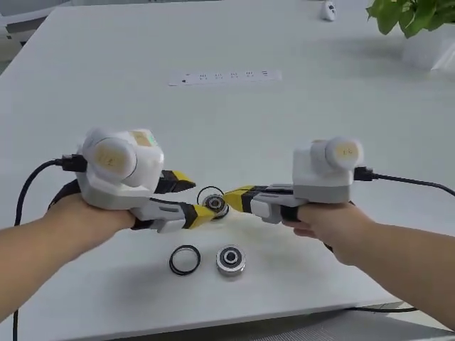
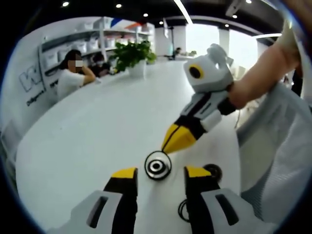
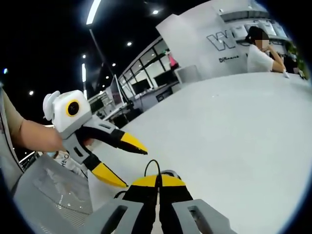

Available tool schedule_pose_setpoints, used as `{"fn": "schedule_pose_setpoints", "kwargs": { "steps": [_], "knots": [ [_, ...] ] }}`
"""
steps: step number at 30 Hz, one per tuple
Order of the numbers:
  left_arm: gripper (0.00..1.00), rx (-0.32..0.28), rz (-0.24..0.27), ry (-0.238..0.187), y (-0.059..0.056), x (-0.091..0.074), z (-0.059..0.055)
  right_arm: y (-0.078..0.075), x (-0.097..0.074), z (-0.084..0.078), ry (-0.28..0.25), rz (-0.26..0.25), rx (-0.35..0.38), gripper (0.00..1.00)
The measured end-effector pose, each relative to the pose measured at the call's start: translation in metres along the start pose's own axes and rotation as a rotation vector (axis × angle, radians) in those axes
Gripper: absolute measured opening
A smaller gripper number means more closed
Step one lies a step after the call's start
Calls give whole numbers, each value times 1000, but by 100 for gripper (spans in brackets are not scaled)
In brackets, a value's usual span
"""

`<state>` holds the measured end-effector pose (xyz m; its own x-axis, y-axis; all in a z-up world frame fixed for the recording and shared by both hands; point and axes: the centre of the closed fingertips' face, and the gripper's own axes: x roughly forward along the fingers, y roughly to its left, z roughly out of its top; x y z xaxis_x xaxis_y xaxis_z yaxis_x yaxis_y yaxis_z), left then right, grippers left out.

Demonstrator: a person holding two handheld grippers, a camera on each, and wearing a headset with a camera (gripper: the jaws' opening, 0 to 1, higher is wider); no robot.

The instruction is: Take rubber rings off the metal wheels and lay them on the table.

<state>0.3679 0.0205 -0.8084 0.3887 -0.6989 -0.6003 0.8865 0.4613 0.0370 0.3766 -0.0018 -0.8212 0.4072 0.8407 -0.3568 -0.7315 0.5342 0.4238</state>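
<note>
Head view: The left gripper (image 1: 197,199) was held with its jaws spread wide. The right gripper (image 1: 229,199) pointed toward it, jaws closed to a point. Between the two lay a metal wheel (image 1: 215,205), with a rubber ring (image 1: 210,192) standing up from it as a thin black loop. Nearer the person, a loose ring (image 1: 185,259) lay flat on the white surface (image 1: 298,106), just beside a bare wheel (image 1: 230,259). A power strip (image 1: 226,76) lay well behind, and a plant (image 1: 412,18) stood at the far corner.

Left gripper view: The left gripper (image 2: 161,173) showed wide jaws that gripped nothing. The metal wheel (image 2: 157,167) sat just ahead, between their yellow tips. The right gripper (image 2: 170,145) came in from the right with its closed tip at the wheel's edge.

Right gripper view: The jaws of the right gripper (image 3: 157,181) were pressed together on a strand of the rubber ring (image 3: 152,166). The left gripper (image 3: 131,165) stood open beside it.
</note>
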Motion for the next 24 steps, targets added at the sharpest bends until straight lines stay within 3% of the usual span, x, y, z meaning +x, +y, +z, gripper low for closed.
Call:
{"fn": "schedule_pose_setpoints", "kwargs": {
  "steps": [11, 24],
  "knots": [
    [47, -11, -15, -37, -10, -27, 5, 15, -3, 8, -5, 29, -7, 0],
    [54, 14, -14, -28, -21, -58, -9, 32, -2, 4, 30, 77, -12, 0]
  ]
}}
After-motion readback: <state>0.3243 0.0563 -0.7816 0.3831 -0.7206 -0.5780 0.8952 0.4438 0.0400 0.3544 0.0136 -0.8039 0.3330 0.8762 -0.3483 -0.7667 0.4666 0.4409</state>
